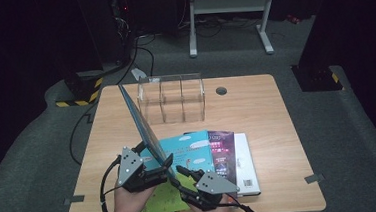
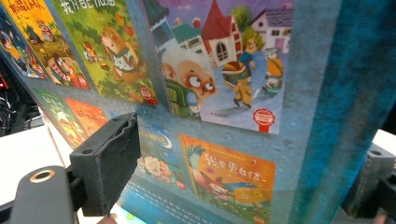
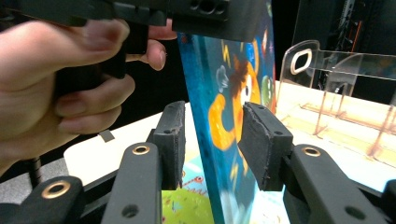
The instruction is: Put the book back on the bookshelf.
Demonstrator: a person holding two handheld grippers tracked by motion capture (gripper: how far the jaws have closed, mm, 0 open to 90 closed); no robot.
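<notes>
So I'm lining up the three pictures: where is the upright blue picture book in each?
High view: blue picture book stands on edge left of centre, leaning away.
Left gripper view: its illustrated cover spans the frame.
Right gripper view: its edge rises at centre.
Shared landmark: clear acrylic rack, in the high and right gripper views.

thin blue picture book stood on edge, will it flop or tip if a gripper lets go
The thin blue picture book looks stiff: its raised cover stays straight. Balanced on a narrow edge, it would probably tip without support. The right gripper straddles it with pads apart, so it likely gives little support.
</notes>
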